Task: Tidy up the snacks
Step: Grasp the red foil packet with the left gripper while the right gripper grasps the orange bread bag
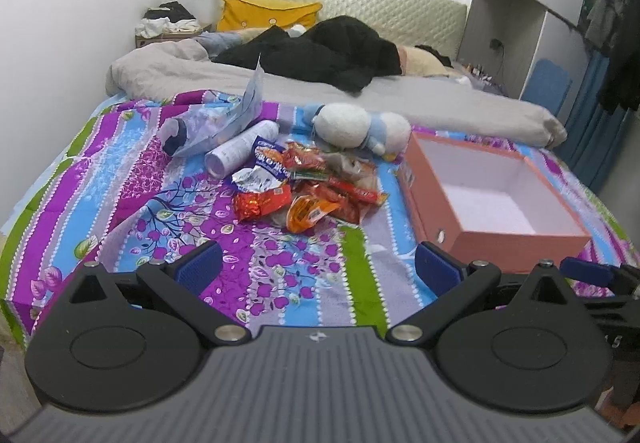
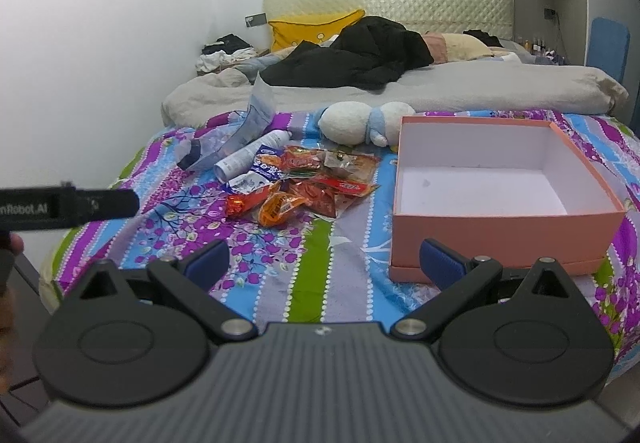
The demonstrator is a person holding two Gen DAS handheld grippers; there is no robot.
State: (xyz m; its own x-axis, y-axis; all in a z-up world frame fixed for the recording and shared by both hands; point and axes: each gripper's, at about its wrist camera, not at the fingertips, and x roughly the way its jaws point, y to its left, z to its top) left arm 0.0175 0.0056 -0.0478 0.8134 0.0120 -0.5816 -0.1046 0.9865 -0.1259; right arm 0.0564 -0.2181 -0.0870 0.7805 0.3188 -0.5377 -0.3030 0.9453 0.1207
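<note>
The left black two-finger gripper and the right black two-finger gripper are both wide open — holding nothing.

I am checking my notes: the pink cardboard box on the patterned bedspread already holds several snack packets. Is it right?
No. The pink cardboard box is empty, as the right wrist view shows; the snack packets lie beside it on the patterned bedspread.

Both wrist views face the bed from its foot, side by side.
</note>
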